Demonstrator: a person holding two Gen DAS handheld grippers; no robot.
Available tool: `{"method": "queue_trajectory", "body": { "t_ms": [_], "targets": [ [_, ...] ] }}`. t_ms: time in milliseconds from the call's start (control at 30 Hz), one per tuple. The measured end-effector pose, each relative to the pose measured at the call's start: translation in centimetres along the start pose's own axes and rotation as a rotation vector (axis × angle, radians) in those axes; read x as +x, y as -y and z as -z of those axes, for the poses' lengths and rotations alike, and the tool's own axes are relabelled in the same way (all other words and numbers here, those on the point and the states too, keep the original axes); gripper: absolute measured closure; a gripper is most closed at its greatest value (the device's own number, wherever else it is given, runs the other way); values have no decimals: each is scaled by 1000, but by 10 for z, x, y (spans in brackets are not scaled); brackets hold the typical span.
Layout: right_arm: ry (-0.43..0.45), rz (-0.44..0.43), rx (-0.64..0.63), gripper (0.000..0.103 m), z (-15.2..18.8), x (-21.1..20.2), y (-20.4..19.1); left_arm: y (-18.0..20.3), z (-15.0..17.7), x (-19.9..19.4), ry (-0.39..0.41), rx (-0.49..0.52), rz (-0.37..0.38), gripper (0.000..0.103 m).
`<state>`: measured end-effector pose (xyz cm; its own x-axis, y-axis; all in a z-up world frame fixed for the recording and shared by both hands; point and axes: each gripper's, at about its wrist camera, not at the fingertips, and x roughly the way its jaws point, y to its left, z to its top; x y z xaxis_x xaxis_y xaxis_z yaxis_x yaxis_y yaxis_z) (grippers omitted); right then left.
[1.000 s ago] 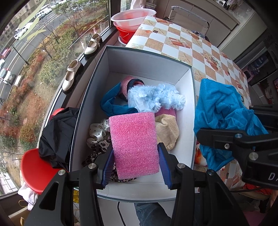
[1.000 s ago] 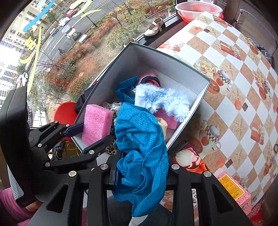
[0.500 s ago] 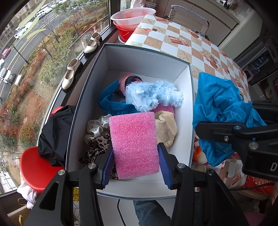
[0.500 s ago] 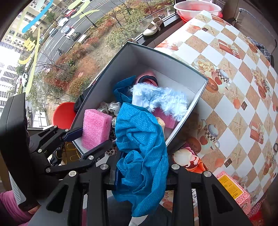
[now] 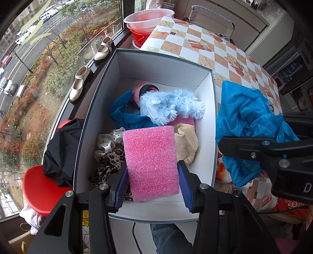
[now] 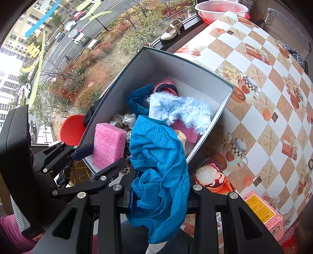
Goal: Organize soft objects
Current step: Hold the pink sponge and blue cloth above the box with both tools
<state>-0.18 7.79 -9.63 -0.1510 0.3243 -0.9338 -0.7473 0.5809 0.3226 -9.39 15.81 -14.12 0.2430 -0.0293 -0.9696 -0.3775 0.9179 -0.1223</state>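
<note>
Pink foam block point(image 5: 151, 163): clamped edge to edge between the blue pads of the left gripper point(image 5: 152, 185), poised over the near end of the grey box point(image 5: 166, 56). Blue cloth point(image 6: 158, 168): bunched in the narrowly shut right gripper point(image 6: 158, 197), hanging by the box's right wall. Contents: fluffy blue item point(image 5: 172, 107), beige sock point(image 5: 185, 144), spotted and leopard fabrics. Handling advice: lower the foam flat onto the pile before releasing; bring the cloth fully inside the wall so no fold drapes over the rim.

A lived-in home: checked oilcloth table point(image 5: 205, 48), shoes point(image 5: 80, 85) on the windowsill, stacked washbasins point(image 5: 148, 18).
</note>
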Motion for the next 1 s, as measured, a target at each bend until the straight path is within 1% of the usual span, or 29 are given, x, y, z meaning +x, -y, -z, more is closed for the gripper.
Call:
{"method": "queue_trajectory", "body": {
  "t_ms": [267,467,667,1000],
  "targets": [
    [2,5,4,69,0,-1,1,3,2,0,-3,5,-1,51],
    [15,7,16,69,-1,-4,4,6,-3,-2,-1,18,-10,51],
    [11,-2,33,69,-2,-3,8,3,-7,-1,-2,14,-16,51],
    [3,2,17,69,-5,1,5,-4,-7,3,-10,-4,-19,51]
  ]
}}
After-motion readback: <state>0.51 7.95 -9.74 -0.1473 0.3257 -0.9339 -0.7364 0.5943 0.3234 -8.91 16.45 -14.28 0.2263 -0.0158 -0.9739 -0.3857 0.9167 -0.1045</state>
